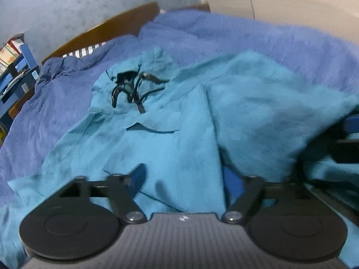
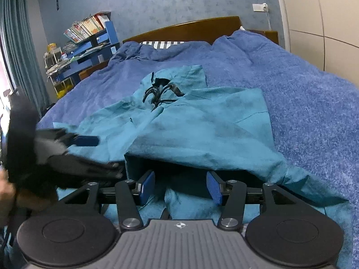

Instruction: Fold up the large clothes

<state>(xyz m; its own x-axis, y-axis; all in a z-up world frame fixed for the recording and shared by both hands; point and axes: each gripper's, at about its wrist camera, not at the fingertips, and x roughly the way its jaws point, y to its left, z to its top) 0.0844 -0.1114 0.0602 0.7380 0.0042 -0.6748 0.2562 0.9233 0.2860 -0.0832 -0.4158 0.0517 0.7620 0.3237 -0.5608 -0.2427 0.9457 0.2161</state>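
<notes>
Teal hooded garment [image 2: 202, 121] lies spread on the blue-blanketed bed [image 2: 303, 85]. Left gripper [image 1: 186, 177] and right gripper [image 2: 180, 186] both stand spread, fabric between their fingers, unpinched.

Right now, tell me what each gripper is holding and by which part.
Nothing is held. The left gripper and right gripper both stand open; the teal jacket merely lies between their spread fingers.

One teal garment [image 2: 202, 121] lies ahead of the right tool [image 2: 180, 187]. One blue blanket [image 2: 303, 94] under it. One wooden headboard [image 2: 184, 30] beyond. Two tools counted; the left tool [image 1: 186, 179] sits on the garment.
</notes>
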